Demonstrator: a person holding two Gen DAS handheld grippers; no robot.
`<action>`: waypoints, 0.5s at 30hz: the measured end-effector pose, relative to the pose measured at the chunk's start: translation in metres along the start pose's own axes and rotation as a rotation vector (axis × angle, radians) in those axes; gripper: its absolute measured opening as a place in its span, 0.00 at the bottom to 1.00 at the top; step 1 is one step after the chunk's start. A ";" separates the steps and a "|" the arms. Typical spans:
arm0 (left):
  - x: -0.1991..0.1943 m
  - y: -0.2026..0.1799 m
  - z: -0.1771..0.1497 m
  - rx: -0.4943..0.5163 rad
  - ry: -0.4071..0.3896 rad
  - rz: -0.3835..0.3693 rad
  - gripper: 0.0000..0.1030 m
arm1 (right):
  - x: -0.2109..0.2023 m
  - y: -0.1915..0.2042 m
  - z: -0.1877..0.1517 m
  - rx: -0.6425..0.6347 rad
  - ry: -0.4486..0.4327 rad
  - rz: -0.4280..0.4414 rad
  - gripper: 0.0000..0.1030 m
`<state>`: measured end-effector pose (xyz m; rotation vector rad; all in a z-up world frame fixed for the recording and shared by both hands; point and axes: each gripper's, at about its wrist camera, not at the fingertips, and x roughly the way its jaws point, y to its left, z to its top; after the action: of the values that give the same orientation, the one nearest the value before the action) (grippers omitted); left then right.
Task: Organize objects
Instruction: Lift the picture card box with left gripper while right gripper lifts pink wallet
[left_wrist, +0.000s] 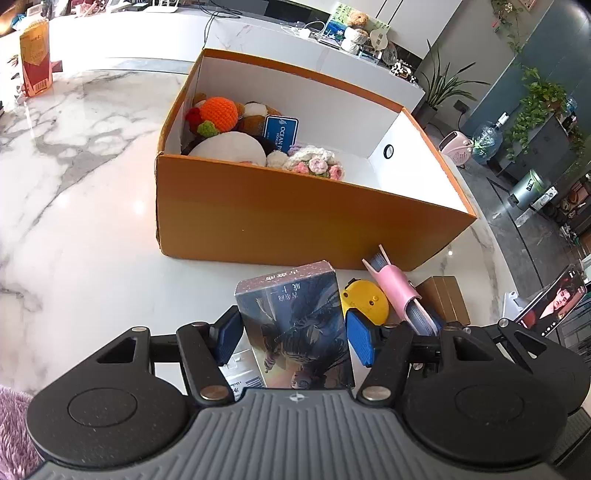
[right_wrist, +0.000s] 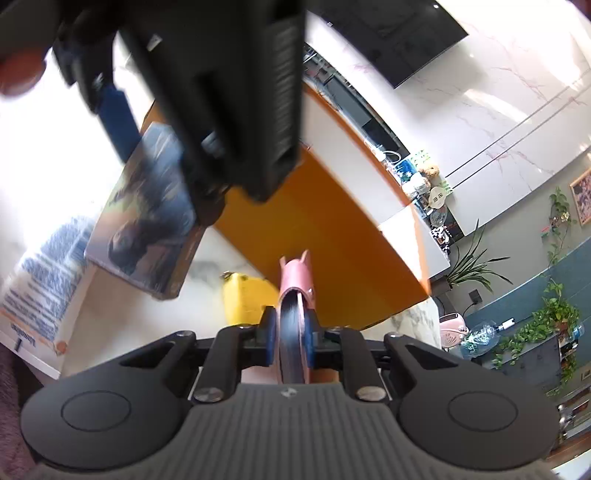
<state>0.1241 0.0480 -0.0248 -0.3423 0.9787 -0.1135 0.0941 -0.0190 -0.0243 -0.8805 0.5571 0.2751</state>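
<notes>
As both await the orange box (left_wrist: 295, 214), a book (left_wrist: 303, 325) is pinched by the left tongs (left_wrist: 295, 339) — a pink notebook (right_wrist: 295, 291) is clamped edgewise by the right tongs (right_wrist: 290, 339).

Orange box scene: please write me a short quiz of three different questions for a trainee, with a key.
1. True or false: the orange box is empty.
2. Which tool holds the pink card holder: A left, B right, C neither?
3. Fill in: the left tool holds a picture-printed ____.

Key: 1 false, crocheted toys lie inside. 2 B, the right tool is shut on it. 3 box, gripped between the blue pads.
</notes>
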 end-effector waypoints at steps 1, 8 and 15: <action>-0.003 -0.002 0.000 0.003 -0.003 -0.005 0.68 | -0.004 -0.006 0.002 0.019 -0.005 0.012 0.15; -0.028 -0.016 0.003 0.032 -0.023 -0.057 0.68 | -0.050 -0.030 -0.006 0.035 -0.124 -0.011 0.14; -0.049 -0.032 0.026 0.080 -0.059 -0.110 0.68 | -0.070 -0.066 -0.001 0.004 -0.235 -0.078 0.14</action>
<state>0.1202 0.0362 0.0381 -0.3247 0.8945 -0.2407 0.0653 -0.0601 0.0575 -0.8501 0.3044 0.3013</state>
